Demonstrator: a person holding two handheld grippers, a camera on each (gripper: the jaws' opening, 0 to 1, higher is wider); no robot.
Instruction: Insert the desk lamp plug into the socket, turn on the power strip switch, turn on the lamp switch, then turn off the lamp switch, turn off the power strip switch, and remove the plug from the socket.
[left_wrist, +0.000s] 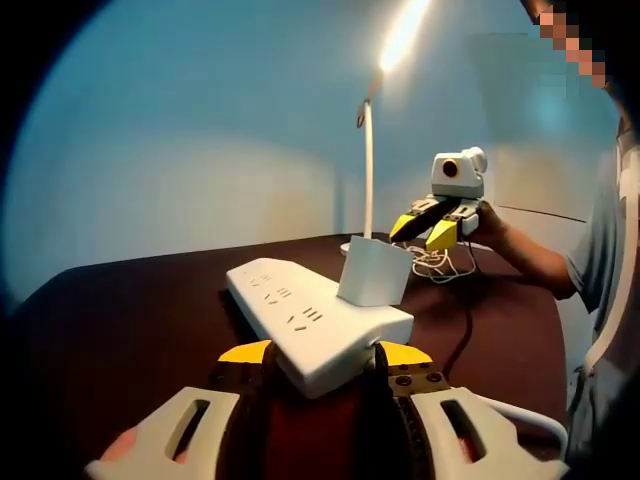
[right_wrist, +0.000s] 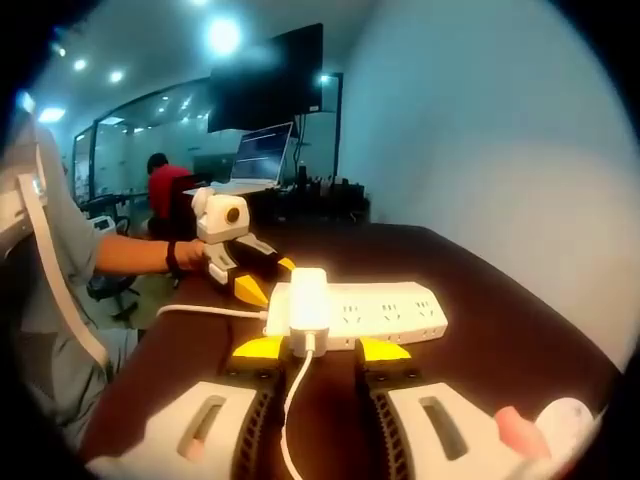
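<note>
Nearest in the left gripper view, the left tongs (left_wrist: 325, 362) sit low over the dark tabletop (left_wrist: 130, 310), their yellow-tipped jaws spread on either side of the near end of the white power strip (left_wrist: 310, 325), seemingly steadying it; whether they press it is hard to tell. A white plug adapter (left_wrist: 374, 270) stands seated in a socket on the strip. Beyond it, the right tongs (left_wrist: 428, 226) hover open near the coiled white cord (left_wrist: 440, 265). Farthest back, the desk lamp (left_wrist: 368, 150) stands with its head glowing.

In the right gripper view, the right tongs (right_wrist: 322, 352) are released, straddling the cord below the adapter.

Judging by this, plugging in and both switch-ons are done; the switch-offs and unplugging remain.
</note>
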